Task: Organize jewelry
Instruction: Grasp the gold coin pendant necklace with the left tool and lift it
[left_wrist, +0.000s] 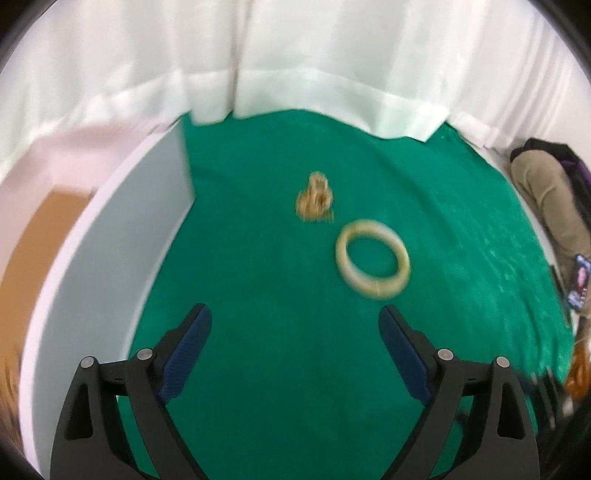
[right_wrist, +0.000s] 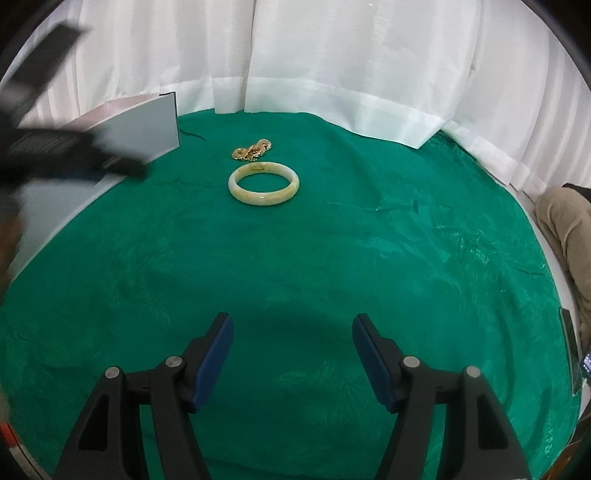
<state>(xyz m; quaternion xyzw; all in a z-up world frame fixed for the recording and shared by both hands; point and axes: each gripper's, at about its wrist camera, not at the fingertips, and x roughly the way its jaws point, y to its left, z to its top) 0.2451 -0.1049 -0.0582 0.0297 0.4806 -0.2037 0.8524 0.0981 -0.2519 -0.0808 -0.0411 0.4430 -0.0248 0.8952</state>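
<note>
Our left gripper (left_wrist: 295, 321) stands wide with nothing between its blue pads, and its view is smeared by blur. Our right gripper (right_wrist: 293, 326) is also spread and empty. In the right view a dark blurred shape (right_wrist: 55, 147) cuts across the grey box (right_wrist: 147, 125). On the green cloth (right_wrist: 332, 258) lies a pale cream bangle (right_wrist: 263, 183), with a gold chain heap (right_wrist: 253, 149) just beyond it.

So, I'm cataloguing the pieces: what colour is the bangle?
Pale creamy yellow bangle, with a darker amber patch on its far rim; clearest in the right wrist view.
</note>
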